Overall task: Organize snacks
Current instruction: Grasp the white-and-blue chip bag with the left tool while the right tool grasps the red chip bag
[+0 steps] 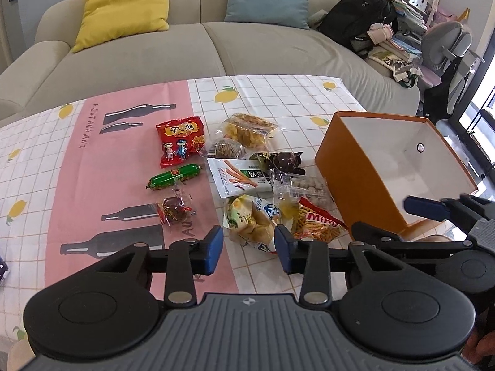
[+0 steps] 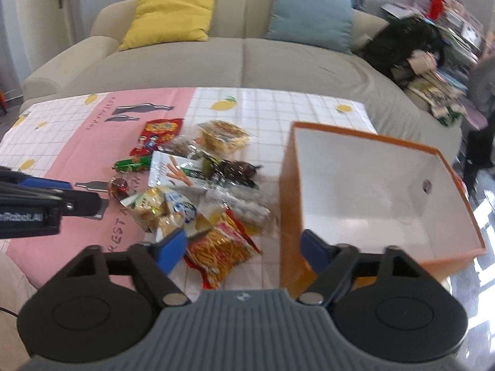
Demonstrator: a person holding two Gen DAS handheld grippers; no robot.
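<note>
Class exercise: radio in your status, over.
Left gripper and right gripper jaws open, nothing held. Snack packets loose on tablecloth. Orange cardboard box empty. Path clear.

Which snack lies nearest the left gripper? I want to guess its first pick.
The bread pack, just beyond the open left gripper. The stick snacks lie further right, and the other packs farther up the table.

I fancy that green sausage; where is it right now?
In the left view the green sausage lies on the pink cloth strip, just below the red packet and above the wrapped red candy.
</note>
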